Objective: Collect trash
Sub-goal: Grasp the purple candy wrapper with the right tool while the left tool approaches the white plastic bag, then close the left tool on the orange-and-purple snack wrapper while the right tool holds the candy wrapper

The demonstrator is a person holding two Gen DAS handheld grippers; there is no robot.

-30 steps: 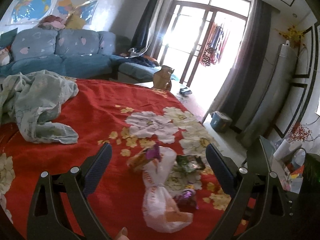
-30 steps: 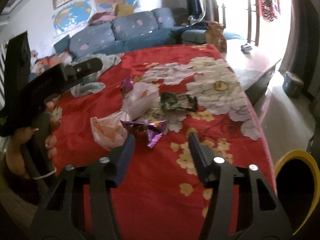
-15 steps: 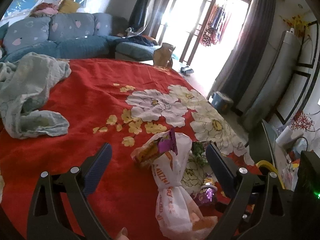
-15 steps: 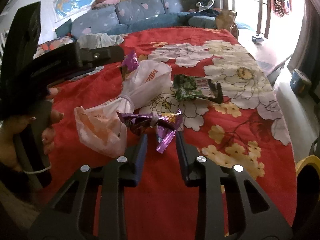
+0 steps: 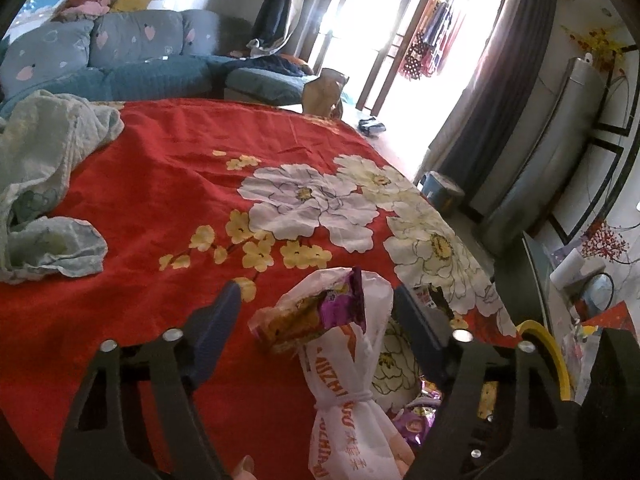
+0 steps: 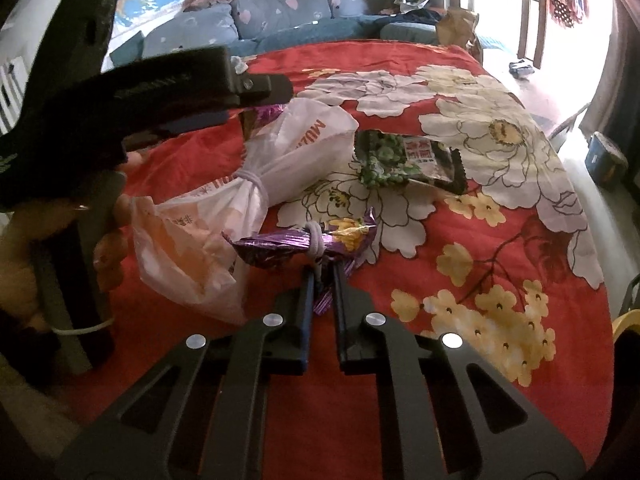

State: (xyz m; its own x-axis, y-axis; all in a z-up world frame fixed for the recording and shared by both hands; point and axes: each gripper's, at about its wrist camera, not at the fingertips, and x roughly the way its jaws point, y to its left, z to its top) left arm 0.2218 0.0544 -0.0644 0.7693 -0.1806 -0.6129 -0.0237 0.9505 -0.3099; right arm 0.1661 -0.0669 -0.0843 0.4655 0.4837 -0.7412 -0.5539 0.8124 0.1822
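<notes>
A tied white plastic bag (image 5: 352, 364) lies on the red flowered bedspread (image 5: 168, 184), with a purple and orange snack wrapper (image 5: 316, 316) at its far end. My left gripper (image 5: 316, 308) is open, its jaws on either side of that wrapper and bag. The bag also shows in the right wrist view (image 6: 224, 216). My right gripper (image 6: 322, 276) is shut on a knotted purple foil wrapper (image 6: 308, 242) on the bedspread (image 6: 460, 264). A green snack packet (image 6: 408, 158) lies flat beyond it.
A crumpled pale cloth (image 5: 44, 176) lies at the bed's left. A blue sofa (image 5: 120, 60) stands behind the bed. A yellow-rimmed bin (image 5: 544, 344) stands off the bed's right edge. The left gripper's body (image 6: 120, 96) hangs over the bag in the right wrist view.
My right gripper has moved forward and closed on the purple foil wrapper. My left gripper has advanced over the white bag and narrowed somewhat, still open.
</notes>
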